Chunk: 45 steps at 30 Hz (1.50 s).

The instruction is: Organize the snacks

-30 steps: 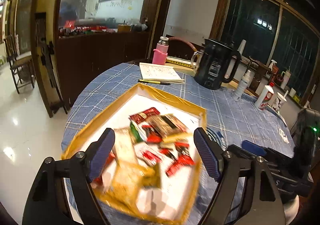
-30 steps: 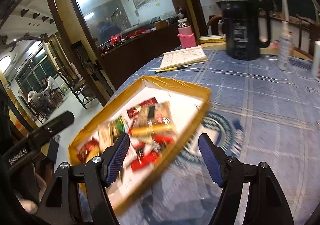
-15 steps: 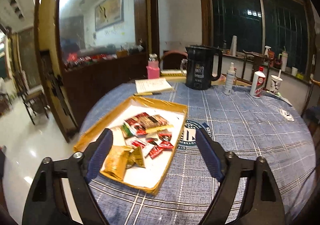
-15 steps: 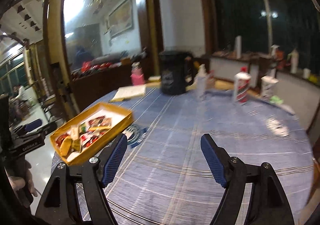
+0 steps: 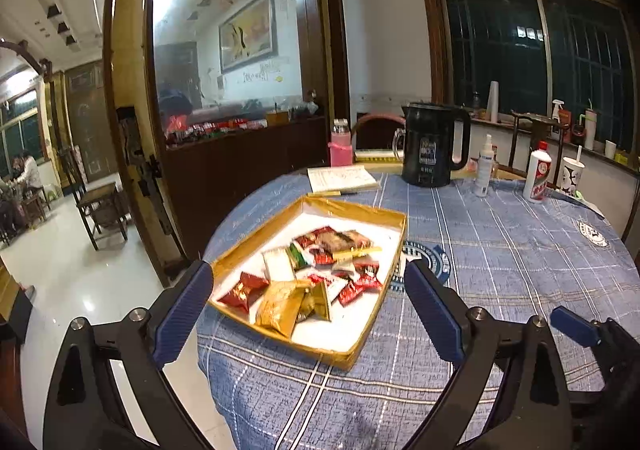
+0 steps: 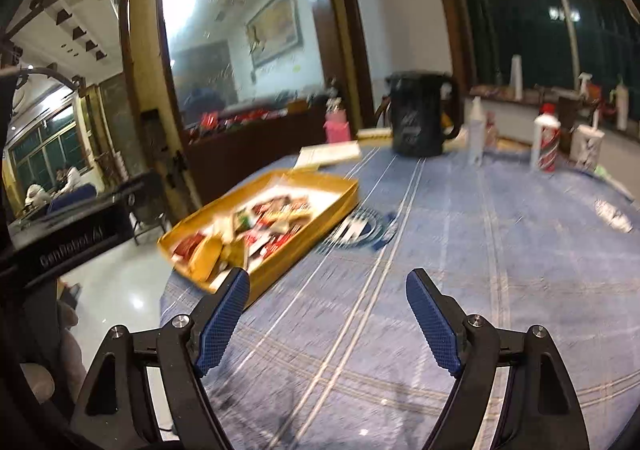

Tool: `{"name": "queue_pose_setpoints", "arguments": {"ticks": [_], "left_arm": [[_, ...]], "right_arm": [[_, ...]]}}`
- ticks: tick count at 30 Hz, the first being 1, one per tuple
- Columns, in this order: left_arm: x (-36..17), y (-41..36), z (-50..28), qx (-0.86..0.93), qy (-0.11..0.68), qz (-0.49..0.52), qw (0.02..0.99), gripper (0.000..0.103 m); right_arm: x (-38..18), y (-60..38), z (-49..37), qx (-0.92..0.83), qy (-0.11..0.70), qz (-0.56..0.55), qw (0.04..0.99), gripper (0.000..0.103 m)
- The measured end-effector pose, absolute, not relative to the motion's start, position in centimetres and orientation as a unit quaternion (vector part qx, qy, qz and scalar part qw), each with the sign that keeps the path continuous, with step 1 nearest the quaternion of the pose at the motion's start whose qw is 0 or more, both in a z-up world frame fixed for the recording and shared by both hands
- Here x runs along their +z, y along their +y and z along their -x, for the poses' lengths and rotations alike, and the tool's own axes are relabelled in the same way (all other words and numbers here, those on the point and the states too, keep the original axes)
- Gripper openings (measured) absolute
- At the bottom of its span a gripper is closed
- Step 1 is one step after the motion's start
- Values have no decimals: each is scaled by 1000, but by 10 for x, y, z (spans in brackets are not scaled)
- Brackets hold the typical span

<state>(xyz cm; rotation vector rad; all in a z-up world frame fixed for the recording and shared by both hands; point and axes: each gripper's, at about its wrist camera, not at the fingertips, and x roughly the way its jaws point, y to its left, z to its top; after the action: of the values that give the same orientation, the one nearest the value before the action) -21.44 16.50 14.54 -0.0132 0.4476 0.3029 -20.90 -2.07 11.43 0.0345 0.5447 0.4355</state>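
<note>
Both grippers have pulled back from the gold tray (image 5: 394, 224), which looked much bigger a moment ago. The tray sits near the left edge of the round table (image 5: 500, 270), one corner close to that edge. The snacks (image 5: 316, 270) lie in a loose pile inside it, red packs and gold packs mixed.

The left gripper (image 5: 308, 314) is opening wider and nothing is between its jaws. The right gripper (image 6: 328, 314) hangs over bare blue cloth, also opening, also empty.

No snack is held now, so this looks like a pause, or the end of the job.
</note>
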Motion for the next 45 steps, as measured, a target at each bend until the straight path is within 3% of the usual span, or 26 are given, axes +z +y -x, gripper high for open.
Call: {"name": "queue_pose_setpoints", "arguments": {"ticks": [25, 45], "left_arm": [[92, 208, 186, 110, 301, 53, 946, 97], [98, 209, 200, 111, 269, 57, 955, 97]], "right_arm": [[74, 47, 184, 210, 341, 32, 916, 82], [71, 53, 186, 214, 341, 41, 914, 82]]}}
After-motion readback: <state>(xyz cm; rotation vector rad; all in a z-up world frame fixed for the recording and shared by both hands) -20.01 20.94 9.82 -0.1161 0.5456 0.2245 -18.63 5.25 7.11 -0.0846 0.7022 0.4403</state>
